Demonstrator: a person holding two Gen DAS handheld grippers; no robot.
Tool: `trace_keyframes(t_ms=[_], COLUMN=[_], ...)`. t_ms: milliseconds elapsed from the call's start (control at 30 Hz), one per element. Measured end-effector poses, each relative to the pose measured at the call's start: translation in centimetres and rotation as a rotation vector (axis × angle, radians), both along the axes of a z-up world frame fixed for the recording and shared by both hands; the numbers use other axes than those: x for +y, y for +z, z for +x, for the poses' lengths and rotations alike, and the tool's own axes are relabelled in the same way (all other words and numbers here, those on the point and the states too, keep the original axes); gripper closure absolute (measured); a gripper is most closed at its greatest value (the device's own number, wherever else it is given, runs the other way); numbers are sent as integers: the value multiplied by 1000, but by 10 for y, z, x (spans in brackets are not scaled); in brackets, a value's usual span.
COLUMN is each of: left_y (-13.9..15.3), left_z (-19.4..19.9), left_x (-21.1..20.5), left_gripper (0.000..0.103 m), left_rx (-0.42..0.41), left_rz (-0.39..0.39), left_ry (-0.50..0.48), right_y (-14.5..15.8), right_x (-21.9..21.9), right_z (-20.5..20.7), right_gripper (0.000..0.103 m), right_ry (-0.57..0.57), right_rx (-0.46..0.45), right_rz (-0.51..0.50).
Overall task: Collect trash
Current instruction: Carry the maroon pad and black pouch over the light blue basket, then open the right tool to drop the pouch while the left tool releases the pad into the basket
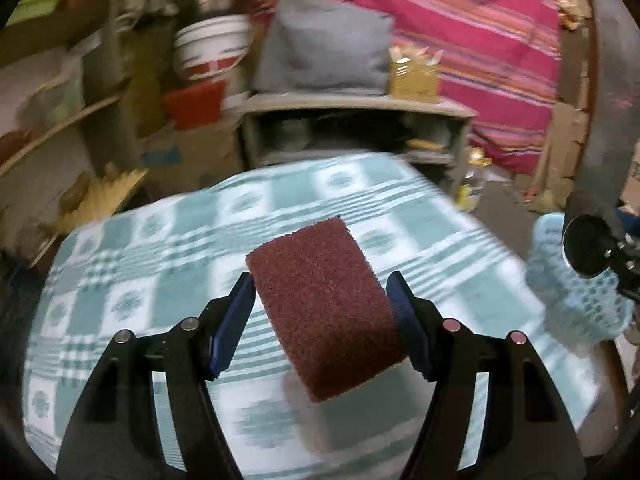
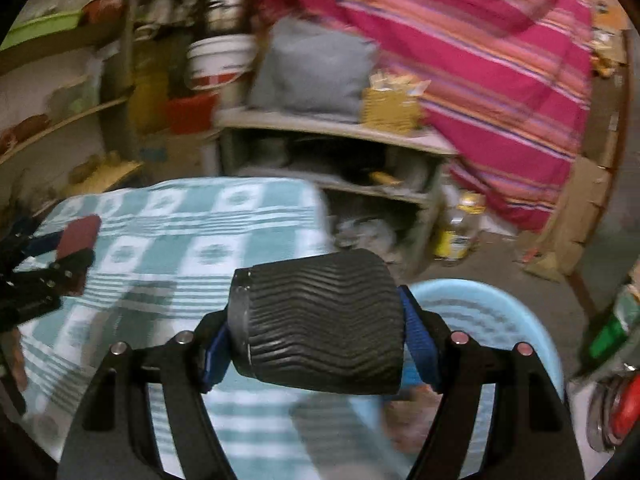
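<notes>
A maroon scouring pad (image 1: 324,304) hangs tilted above the teal-and-white checked tablecloth (image 1: 152,280), and my left gripper (image 1: 320,280) is shut on it with a blue pad pressing on each side. My right gripper (image 2: 314,312) is shut on a black ribbed cup (image 2: 324,344) lying sideways between its fingers, above the table's right edge. A light blue perforated basket (image 2: 500,312) sits just right of and below the cup; it also shows in the left wrist view as the basket (image 1: 576,304). At the left edge of the right wrist view the pad (image 2: 80,232) shows in the left gripper.
Behind the table stands a grey shelf unit (image 1: 352,108) with a grey cushion (image 1: 324,44) and a yellow box on top. A pink striped cloth (image 2: 480,60) hangs at the right. A white bucket (image 1: 212,48) and wall shelves fill the left. A bottle (image 2: 460,232) stands on the floor.
</notes>
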State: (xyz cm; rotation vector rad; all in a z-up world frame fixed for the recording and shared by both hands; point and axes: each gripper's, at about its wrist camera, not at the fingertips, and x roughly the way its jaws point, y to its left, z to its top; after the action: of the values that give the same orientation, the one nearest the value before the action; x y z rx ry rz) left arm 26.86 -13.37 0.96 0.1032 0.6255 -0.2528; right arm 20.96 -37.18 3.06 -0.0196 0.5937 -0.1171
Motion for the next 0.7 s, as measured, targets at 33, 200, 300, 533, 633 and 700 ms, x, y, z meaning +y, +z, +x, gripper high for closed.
trace_keyframes(t_ms=[33,200,300,533,633,700], left_y=[6,19,18,2,-5,-9], left_z=[-4,-20,-28,-25,-21,-20], left_x=[-16,-96,-142,-225,-249,-264], left_gripper=[37,37,37,37,37,36], left_rx=[-11,-46,-52,-5,14,31], left_rz=[-13,-43,-43,-43,-36,-31], left_ry=[-25,-147,-214,-307,-334,-351], right_y=[2,-1,-5,-12,-17,-19], right_x=[-19,-90,-120,-177,-194,-201], right_z=[-8,-38,-50,-64,-64,-65], right_gripper=[30,30,30,30,30,30], right_ry=[-29,-134,-190,-279,-310,-325], right_rx=[-7,-37,-49,-68,-65,-66], right_rz=[16,88,94,164,181,185])
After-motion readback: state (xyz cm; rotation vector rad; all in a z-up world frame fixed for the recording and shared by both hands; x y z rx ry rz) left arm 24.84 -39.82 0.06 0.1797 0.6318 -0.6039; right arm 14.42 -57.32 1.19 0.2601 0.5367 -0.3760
